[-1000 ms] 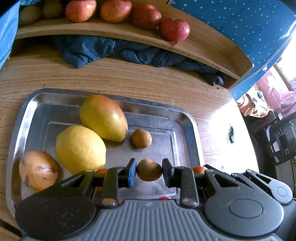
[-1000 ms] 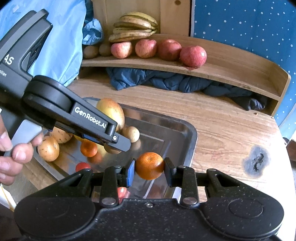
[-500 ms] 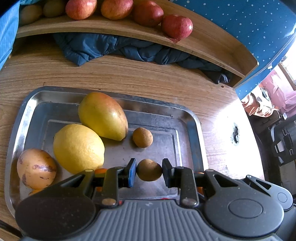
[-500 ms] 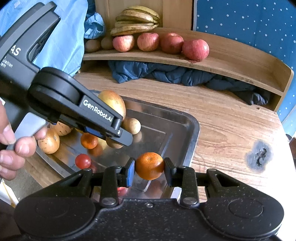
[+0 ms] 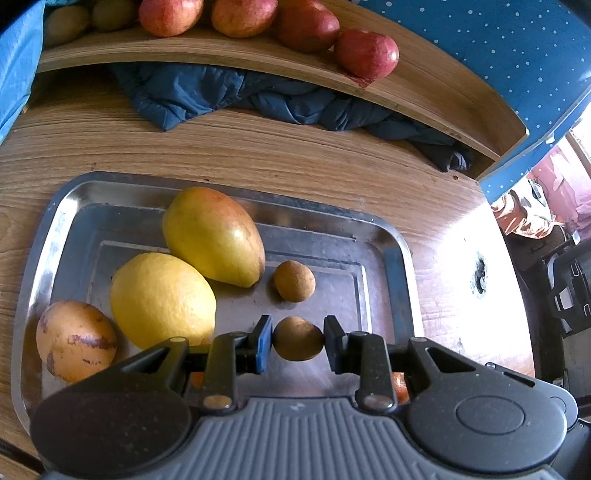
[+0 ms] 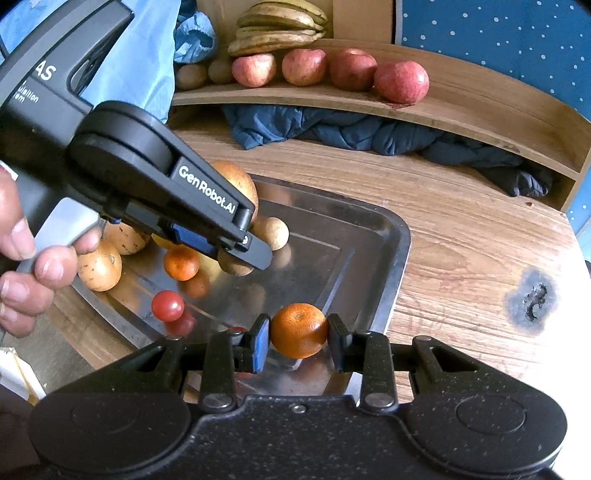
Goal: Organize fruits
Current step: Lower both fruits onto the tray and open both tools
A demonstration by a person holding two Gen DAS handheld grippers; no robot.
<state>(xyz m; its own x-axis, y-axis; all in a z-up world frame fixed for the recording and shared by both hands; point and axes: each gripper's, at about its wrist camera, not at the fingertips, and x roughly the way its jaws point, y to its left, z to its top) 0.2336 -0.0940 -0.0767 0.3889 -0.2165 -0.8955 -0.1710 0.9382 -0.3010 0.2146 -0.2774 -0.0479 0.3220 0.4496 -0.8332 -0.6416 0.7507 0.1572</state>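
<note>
Here, both of your tools are loaded. Your left hand-held gripper point(image 5: 298, 339), at the lower centre of the left wrist view, is clamped on a small brown round fruit point(image 5: 297, 339), perhaps a sapodilla or kiwi, held just above the steel tray point(image 5: 400, 258). Your right hand-held gripper point(image 6: 299, 341) pinches a mandarin point(image 6: 299, 330) between its pads, over the tray's near right corner at the lower centre of the right wrist view.

Sorted so far, as judged from the shelf point(image 6: 480, 96) across the top of the frame: a bunch of bananas point(image 6: 280, 26) at upper centre, four red apples point(image 6: 328, 70) in a row beside it, and a few small brown fruits point(image 6: 192, 75) at the row's left end. A dark blue cloth point(image 6: 369, 129) lies bundled under the shelf on the bench point(image 6: 461, 236).

Left in the tray: a mango point(image 5: 212, 236) at centre, touching a lemon point(image 5: 162, 299) to its lower left; a blotched yellow-brown fruit point(image 5: 75, 339) at the far left; a second small brown fruit point(image 5: 294, 280) just above the held one. The right wrist view adds another mandarin point(image 6: 181, 262), a cherry tomato point(image 6: 167, 305) and two more blotched fruits point(image 6: 99, 266) at mid-left, partly hidden by the left tool.

Judgement: the task is roughly half done. The two held fruits have yet to reach the shelf, and about eight more wait in the tray.
</note>
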